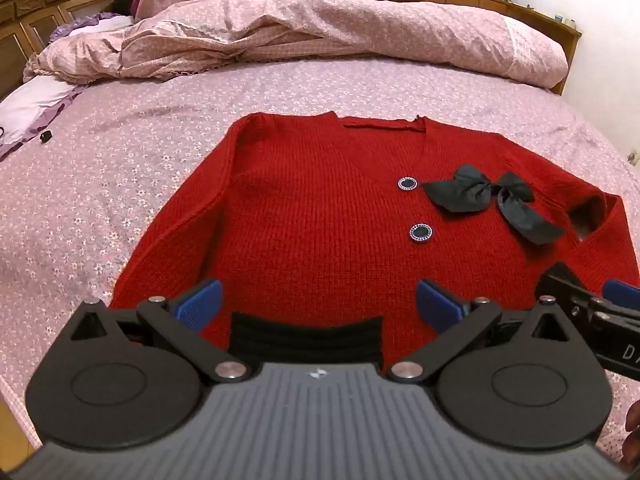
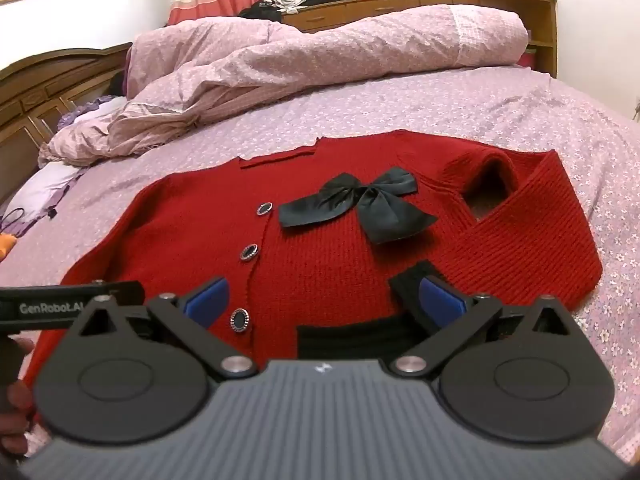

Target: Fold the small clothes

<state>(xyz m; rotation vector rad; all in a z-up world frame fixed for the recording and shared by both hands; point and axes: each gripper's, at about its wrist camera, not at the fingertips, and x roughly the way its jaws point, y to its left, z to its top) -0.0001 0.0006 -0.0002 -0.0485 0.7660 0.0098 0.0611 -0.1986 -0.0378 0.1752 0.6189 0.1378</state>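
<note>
Evidently ready for a first fold, the cardigan [image 1: 320, 216] lies flat, front up, mid-frame on the bed [image 1: 120, 128], one sleeve folded across at right, while the left claw [image 1: 318, 304] and right claw [image 2: 326, 300] hover spread and empty over its hem.

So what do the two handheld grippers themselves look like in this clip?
Both match. The left gripper and the right gripper each have a grey ribbed body, two black rounded discs, black link arms with silver pins, and blue ribbed finger pads. A black bar on the left gripper's side reads "GenRobot.AI" in white. No cables or sleeves show.
</note>
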